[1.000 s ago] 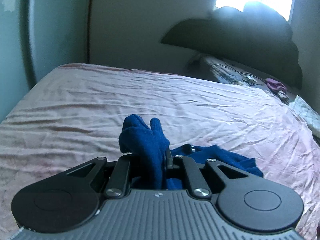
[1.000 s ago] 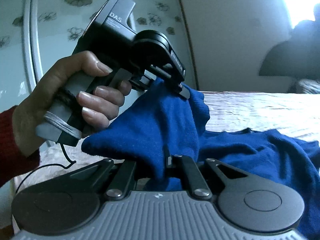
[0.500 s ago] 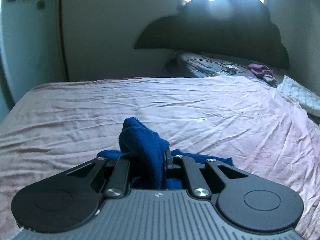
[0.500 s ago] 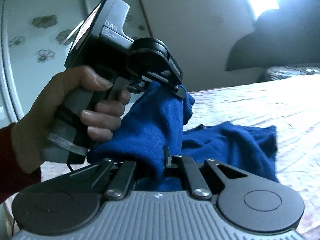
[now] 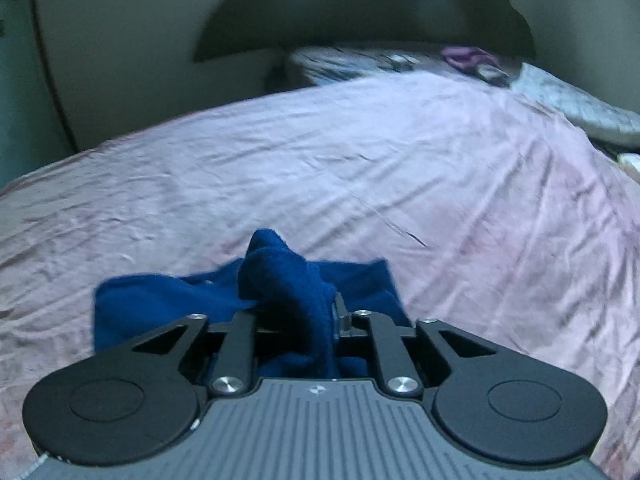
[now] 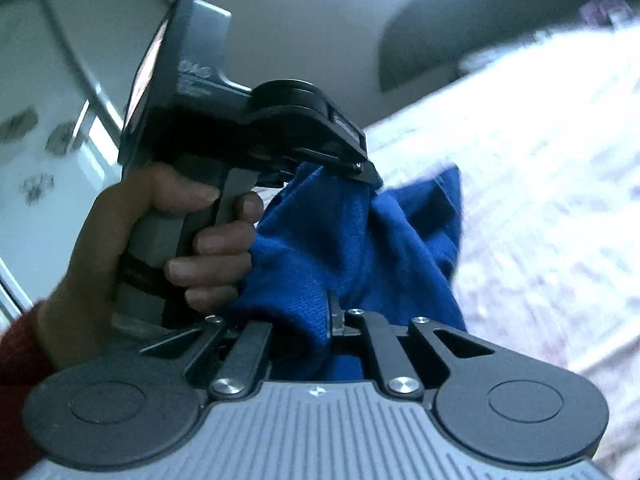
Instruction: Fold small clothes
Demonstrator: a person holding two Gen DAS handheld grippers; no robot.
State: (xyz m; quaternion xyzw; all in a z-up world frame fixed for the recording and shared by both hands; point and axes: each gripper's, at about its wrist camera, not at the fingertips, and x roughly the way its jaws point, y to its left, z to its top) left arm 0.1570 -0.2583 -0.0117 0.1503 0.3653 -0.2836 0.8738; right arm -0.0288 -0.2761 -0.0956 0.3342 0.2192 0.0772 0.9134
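Observation:
A dark blue knitted garment [image 5: 288, 276] lies partly on the pink bedsheet [image 5: 400, 160], one bunched corner raised between my left gripper's [image 5: 296, 308] jaws. Those jaws are opening, with the cloth still caught between them. In the right wrist view the left gripper [image 6: 360, 170] sits in a person's hand [image 6: 160, 240], and the garment [image 6: 340, 240] hangs from its tip. My right gripper [image 6: 316, 312] is shut on another corner of the same garment, just below and near the left one. The cloth stretches between the two grips.
A dark headboard [image 5: 360, 12] stands at the far end of the bed. A pale pillow [image 5: 580, 108] and a purple item [image 5: 468, 56] lie at the far right. A wardrobe with flower marks [image 6: 36, 120] is on the left.
Both grippers have sunk toward the bed with the garment and rolled. More of the blue cloth now rests flat on the sheet. The left jaws have spread a little.

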